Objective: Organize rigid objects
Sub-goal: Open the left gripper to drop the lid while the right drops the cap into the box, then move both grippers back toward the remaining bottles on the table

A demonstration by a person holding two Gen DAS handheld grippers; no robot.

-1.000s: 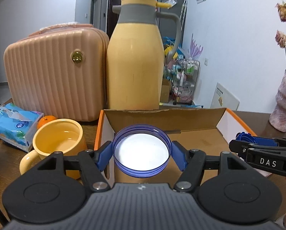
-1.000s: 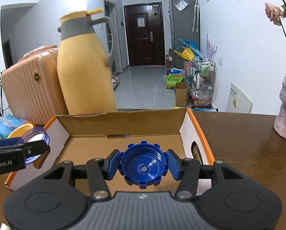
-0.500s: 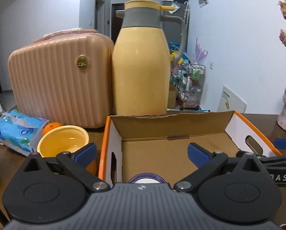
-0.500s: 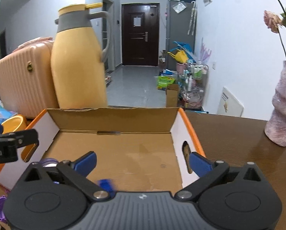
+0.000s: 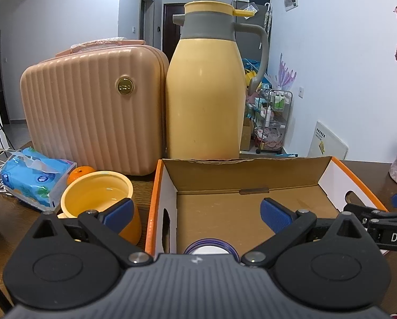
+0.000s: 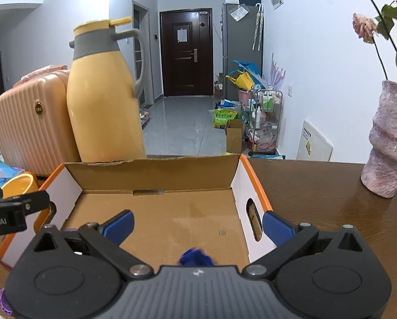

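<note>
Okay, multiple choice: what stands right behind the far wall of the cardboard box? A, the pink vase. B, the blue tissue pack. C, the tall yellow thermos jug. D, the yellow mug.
C: the tall yellow thermos jug rises directly behind the far wall of the cardboard box, while the yellow mug and tissue pack sit to the box's left and the vase off to its right.

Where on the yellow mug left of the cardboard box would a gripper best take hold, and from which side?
Probably the rim of the yellow mug, coming from above with one finger inside and one outside. It stands upright with its mouth open and clear, while the cardboard box and the orange crowd its sides. Its handle is mostly hidden behind the open left gripper, so that grip cannot be judged.
</note>
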